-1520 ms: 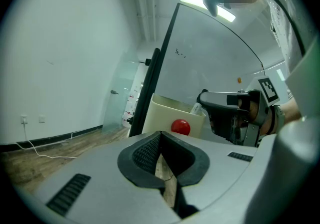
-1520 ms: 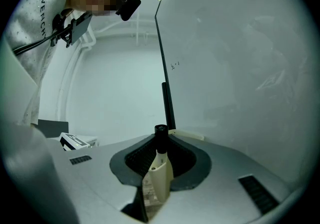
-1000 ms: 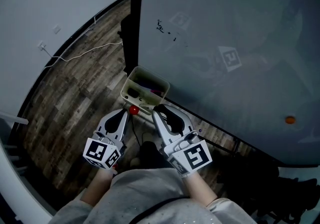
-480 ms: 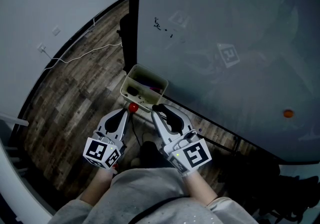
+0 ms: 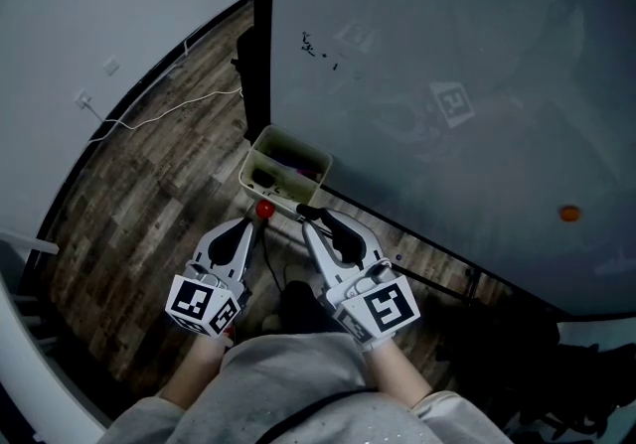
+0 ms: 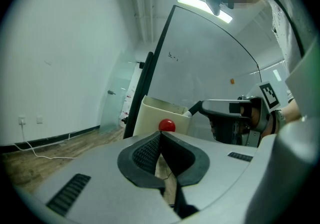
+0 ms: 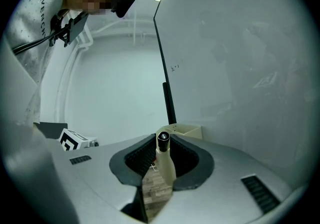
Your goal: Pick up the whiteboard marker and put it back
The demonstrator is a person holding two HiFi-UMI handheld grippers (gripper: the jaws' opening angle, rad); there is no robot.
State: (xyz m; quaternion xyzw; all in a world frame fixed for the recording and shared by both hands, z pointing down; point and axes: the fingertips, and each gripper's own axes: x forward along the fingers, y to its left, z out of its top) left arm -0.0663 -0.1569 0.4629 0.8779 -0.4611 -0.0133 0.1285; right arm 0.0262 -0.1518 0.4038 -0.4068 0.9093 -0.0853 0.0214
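1. Head view: the large grey whiteboard (image 5: 447,84) fills the right side. Its black upright frame post (image 5: 262,35) marks its left edge. Left of the post is open wood-plank floor (image 5: 149,184), crossed by a thin white cable (image 5: 159,109).
2. An open cream plastic bin (image 5: 250,170) hangs at the whiteboard's lower left corner. The left gripper (image 5: 254,223) and right gripper (image 5: 310,222) point at its near wall side by side, with a narrow gap between them. A small red round thing (image 5: 264,209) lies between the left tips and that wall.
3. The right gripper clamps a white-bodied, black-capped whiteboard marker (image 5: 310,213). Its black end is at the bin's near rim.
4. Left gripper view: the left gripper (image 6: 160,135) has its jaws closed tip to tip with nothing between them. The red round thing (image 6: 167,126) shows just past them, against the bin (image 6: 150,118). The right gripper (image 6: 230,107) reaches in from the right, and the marker's black end meets the bin's right corner.
5. Right gripper view: the right gripper (image 7: 163,143) pinches the whiteboard marker (image 7: 165,165) upright between its pads, cap outward. The bin (image 7: 187,129) lies just beyond, the frame post (image 7: 169,102) rises behind it, and the whiteboard (image 7: 240,67) spreads to the right.
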